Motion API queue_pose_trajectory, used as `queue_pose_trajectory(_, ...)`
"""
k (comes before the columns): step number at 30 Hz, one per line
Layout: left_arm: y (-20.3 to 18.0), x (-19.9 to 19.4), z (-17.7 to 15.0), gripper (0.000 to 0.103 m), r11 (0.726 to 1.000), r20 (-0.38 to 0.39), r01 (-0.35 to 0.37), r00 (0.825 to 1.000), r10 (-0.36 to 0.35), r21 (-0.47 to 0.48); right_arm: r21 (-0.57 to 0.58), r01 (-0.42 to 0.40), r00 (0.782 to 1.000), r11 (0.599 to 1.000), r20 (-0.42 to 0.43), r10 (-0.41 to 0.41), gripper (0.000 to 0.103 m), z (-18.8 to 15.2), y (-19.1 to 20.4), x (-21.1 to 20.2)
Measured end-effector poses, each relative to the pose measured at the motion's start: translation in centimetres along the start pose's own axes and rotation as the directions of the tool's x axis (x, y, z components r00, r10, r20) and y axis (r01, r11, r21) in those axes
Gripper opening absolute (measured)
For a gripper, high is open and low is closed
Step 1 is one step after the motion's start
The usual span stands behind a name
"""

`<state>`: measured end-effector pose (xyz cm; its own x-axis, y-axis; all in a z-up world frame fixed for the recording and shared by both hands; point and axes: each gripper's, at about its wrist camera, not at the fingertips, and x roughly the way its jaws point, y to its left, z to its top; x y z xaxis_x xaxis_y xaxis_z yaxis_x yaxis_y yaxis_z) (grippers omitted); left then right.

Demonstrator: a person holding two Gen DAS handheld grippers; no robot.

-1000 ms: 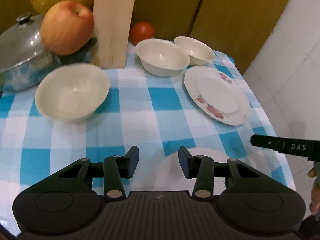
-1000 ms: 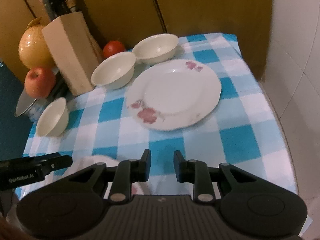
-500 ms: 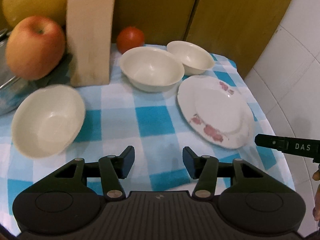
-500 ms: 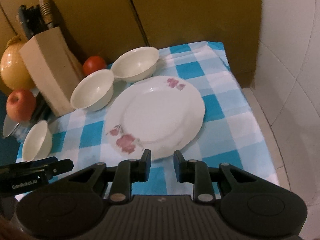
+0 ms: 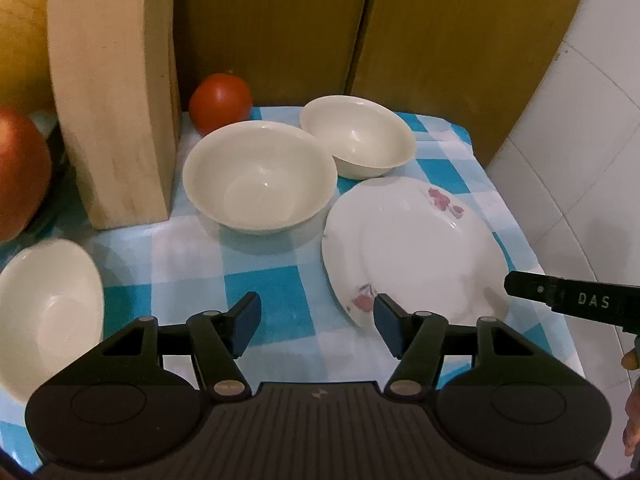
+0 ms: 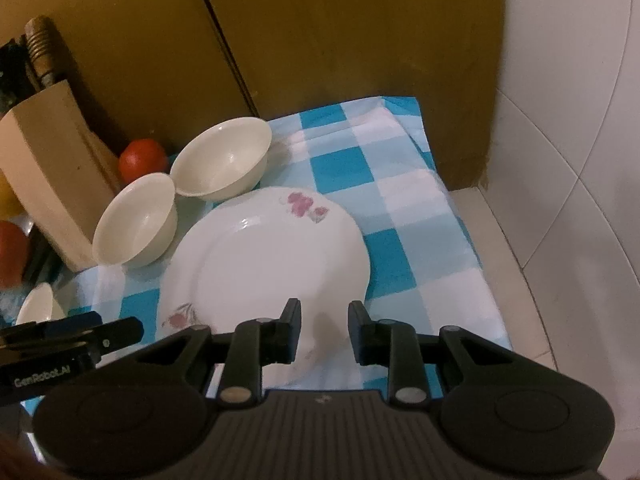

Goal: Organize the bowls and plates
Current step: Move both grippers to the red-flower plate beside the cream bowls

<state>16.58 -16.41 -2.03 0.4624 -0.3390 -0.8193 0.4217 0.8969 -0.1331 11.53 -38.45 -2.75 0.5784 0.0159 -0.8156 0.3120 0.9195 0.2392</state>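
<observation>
A: Surface, room?
B: Desk (image 6: pixel 404 208) under blue-checked cloth; brown panels, white tiles behind.
A: Ware?
B: Floral plate (image 6: pixel 272 264) centre; cream bowls (image 5: pixel 260 176) beside it.
A: Hand-held grippers?
B: Left hand-held gripper (image 5: pixel 316 326) just widening, empty; right hand-held gripper (image 6: pixel 324 330) narrowly parted, empty, above the plate's near rim.

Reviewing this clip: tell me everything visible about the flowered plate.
The flowered plate is round, white and glossy, likely ceramic, with pink floral prints at its far rim and near-left rim. It lies flat and empty on the blue-and-white checked cloth, in front of two cream bowls; whether they touch it is unclear. The right gripper hovers over its near edge, jaws narrowly apart and not gripping it.
</observation>
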Motion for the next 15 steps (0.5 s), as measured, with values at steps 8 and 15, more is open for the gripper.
queue_pose_trajectory(8, -0.9, 1.8, 1.3, 0.073, 1.0, -0.014, -0.004, 1.0, 0.004, 0.017, 0.0, 0.004, 1.0, 1.0, 0.006, -0.004, 0.025, 0.9, -0.2, 0.9)
queue_pose_trajectory(15, -0.8, 3.2, 2.4, 0.074, 1.0, -0.024, -0.005, 1.0, 0.005, -0.001, 0.014, 0.007, 1.0, 1.0, 0.006, -0.007, 0.026, 1.7, -0.8, 2.0)
